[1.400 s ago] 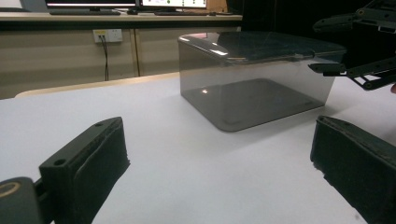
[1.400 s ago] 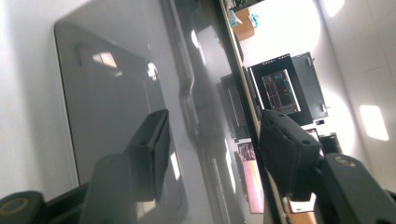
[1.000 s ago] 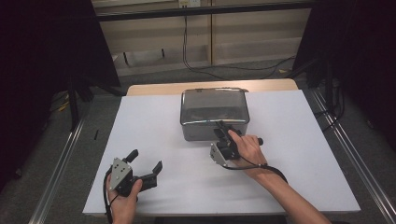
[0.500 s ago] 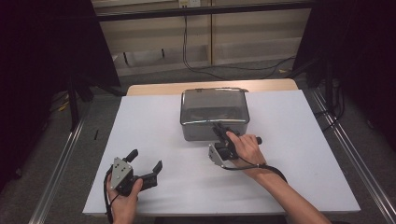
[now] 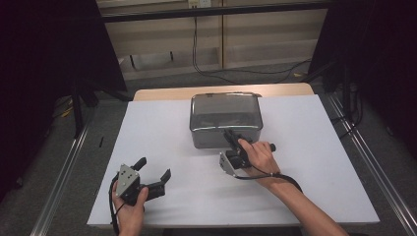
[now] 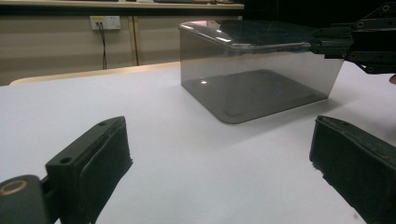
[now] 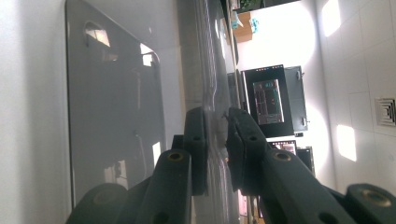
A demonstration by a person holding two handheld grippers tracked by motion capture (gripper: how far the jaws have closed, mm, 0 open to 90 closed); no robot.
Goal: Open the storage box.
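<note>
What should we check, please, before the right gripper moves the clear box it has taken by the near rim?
1. Right gripper shut on the rim of the clear box; its jaws have just been closing with the wall between them: ok.
2. Pads on both faces of the wall, as the right gripper view shows: ok.
3. Box empty: ok.
4. Left gripper open and apart from the box: ok.
5. White table around the box free of other things: ok.
6. Grip firm enough to lift by one edge: cannot tell.
</note>
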